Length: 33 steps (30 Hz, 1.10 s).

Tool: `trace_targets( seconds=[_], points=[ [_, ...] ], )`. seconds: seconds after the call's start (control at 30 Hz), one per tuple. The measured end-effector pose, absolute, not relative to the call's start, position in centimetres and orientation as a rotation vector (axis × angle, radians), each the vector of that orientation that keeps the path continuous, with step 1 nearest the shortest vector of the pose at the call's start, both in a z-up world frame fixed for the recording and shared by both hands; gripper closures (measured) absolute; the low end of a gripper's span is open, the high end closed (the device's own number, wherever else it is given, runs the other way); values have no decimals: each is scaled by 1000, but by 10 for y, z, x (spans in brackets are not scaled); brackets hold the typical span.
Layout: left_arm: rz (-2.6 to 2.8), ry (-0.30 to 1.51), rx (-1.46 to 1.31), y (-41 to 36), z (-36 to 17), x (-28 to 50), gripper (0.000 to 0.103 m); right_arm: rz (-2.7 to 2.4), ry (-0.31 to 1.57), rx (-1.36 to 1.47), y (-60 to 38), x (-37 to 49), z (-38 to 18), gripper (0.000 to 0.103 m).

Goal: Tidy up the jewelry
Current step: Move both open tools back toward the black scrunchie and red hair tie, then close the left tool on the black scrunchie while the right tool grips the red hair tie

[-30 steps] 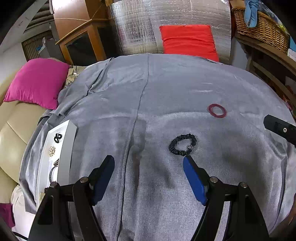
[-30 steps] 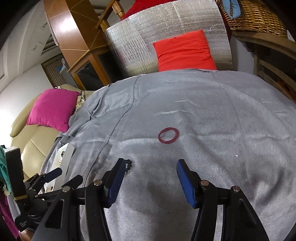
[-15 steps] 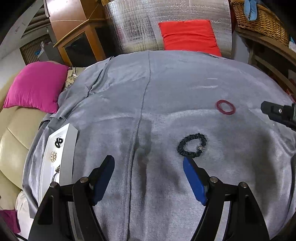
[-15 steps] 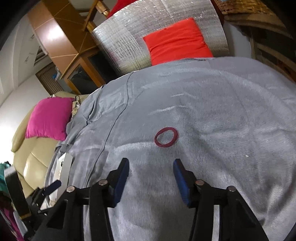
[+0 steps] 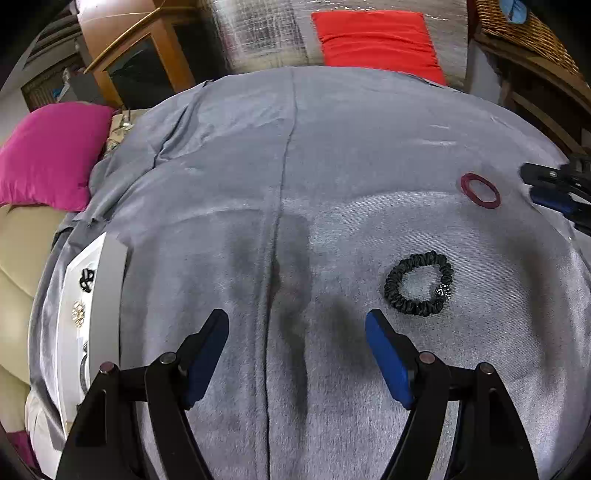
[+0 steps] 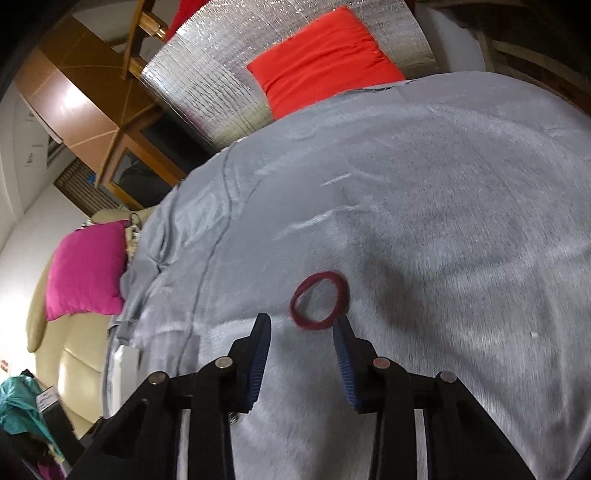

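A dark red hair ring [image 6: 320,301] lies flat on the grey cloth, just beyond my right gripper [image 6: 303,325], which is open and empty with its tips close to the ring. The ring also shows in the left wrist view [image 5: 480,191], with the right gripper's tips [image 5: 546,188] beside it. A black scrunchie [image 5: 419,283] with a small sparkly charm lies ahead and to the right of my left gripper [image 5: 295,325], which is open and empty above the cloth. A white tray [image 5: 109,280] at the left edge holds a black piece and a gold brooch.
The grey cloth [image 5: 295,166] covers a rounded surface with a seam down the middle. A magenta cushion [image 5: 44,155] sits at the left, a red cushion [image 5: 376,40] at the back against a silver panel. A wicker basket [image 5: 517,26] stands on wooden furniture at the right.
My right gripper has moved forward and down toward the red ring, tilting, and its jaws have narrowed a little. My left gripper has drifted left, so the scrunchie sits further right in its view.
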<state>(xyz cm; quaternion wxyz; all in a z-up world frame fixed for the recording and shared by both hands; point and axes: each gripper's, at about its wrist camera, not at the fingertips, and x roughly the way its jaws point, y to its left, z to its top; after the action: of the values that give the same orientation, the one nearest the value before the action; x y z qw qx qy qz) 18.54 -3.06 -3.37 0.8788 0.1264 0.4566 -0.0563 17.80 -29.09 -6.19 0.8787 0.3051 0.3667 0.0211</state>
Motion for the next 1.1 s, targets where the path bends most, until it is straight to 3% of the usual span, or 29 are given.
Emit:
trace_targets(
  seconds=[0.27,0.47,0.6,0.77,0.9,1.1],
  points=[
    [-226,963,227,-44,-36,194,26,-31,817,591,-293,213,-86,71],
    [-312,1013,112,-46,-46,213,27,-57,841,550,-289,226,-95,85],
    [-367,1057,76,-55,-55,219,41,-67,844,522,-288,226,-96,95],
    [-375,1089,67,-66,-66,225,58,-61,830,491,-288,220,-93,96],
    [-382,1080,73,-67,-66,225,76,-48,822,501,-290,211,-88,96],
    [-397,1075,75,-66,-61,220,85,-22,800,515,-290,185,-71,96]
  ],
)
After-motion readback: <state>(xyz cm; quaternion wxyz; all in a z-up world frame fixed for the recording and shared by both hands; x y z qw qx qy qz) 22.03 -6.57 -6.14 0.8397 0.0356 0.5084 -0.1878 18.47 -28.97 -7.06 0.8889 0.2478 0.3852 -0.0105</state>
